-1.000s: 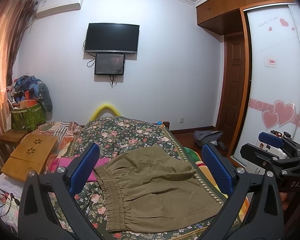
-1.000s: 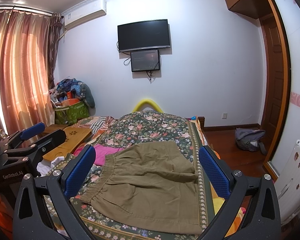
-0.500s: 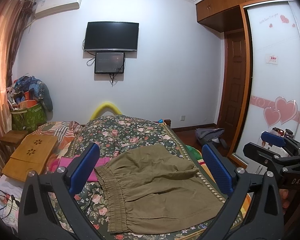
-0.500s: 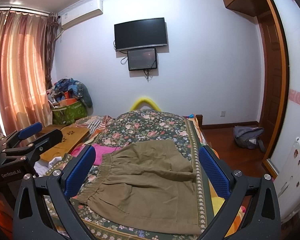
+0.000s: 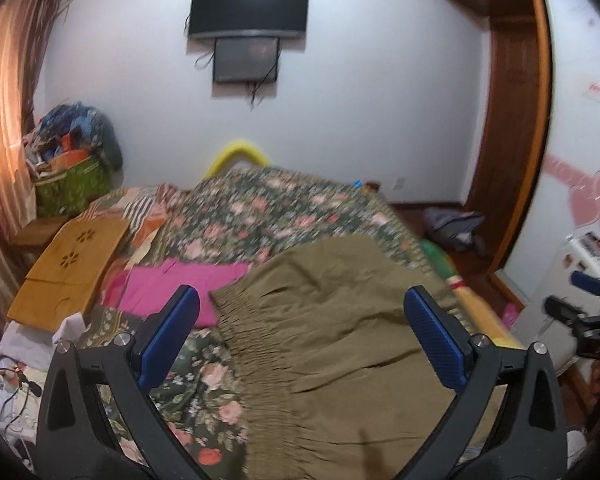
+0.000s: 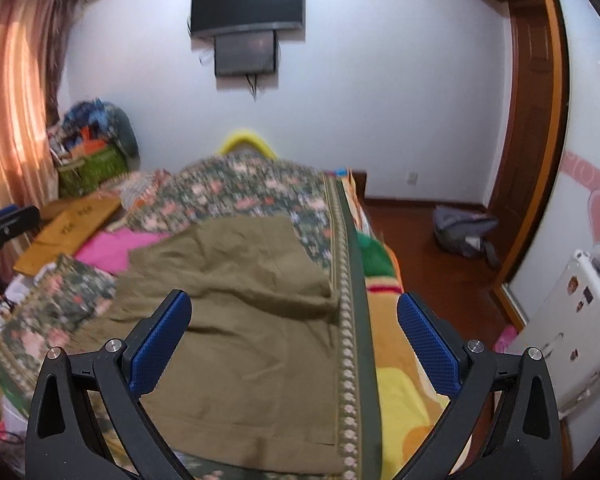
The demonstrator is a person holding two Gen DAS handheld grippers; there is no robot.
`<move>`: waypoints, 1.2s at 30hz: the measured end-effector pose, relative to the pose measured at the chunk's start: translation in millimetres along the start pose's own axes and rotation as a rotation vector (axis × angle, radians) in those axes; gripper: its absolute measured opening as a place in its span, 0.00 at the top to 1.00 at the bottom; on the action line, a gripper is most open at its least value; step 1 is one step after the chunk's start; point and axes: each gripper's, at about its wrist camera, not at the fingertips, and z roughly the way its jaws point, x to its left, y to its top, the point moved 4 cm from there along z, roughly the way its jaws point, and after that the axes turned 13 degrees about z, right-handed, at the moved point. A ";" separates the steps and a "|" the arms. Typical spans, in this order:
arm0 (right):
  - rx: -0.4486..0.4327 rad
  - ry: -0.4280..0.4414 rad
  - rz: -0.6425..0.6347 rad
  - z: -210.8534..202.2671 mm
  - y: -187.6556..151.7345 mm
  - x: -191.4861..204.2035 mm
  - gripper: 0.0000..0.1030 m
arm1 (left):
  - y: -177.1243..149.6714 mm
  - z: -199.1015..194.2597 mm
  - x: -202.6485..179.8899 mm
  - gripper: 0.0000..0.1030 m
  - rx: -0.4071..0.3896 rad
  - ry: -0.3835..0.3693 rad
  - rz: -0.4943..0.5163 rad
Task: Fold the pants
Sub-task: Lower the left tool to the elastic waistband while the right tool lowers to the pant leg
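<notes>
Both grippers have tipped downward and moved closer to the bed since a moment ago, so the olive pants (image 5: 340,332) now fill more of each view. They lie spread on the floral bedspread (image 5: 260,208), beside a pink garment (image 5: 180,284). The left gripper (image 5: 304,340) hangs over the gathered waistband (image 5: 252,344), its jaws spread wide and empty; the right gripper (image 6: 294,344) hovers above the leg end near the bed's right border, likewise released. This looks like the approach before a first pinch: next, each must descend and clamp an edge. The pants' long axis runs across the bed, waistband pointing left, legs right.
</notes>
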 end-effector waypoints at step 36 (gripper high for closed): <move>0.313 0.181 -0.148 309.8 79.6 22.2 0.22 | -88.5 310.6 124.6 0.30 0.473 -0.096 -0.049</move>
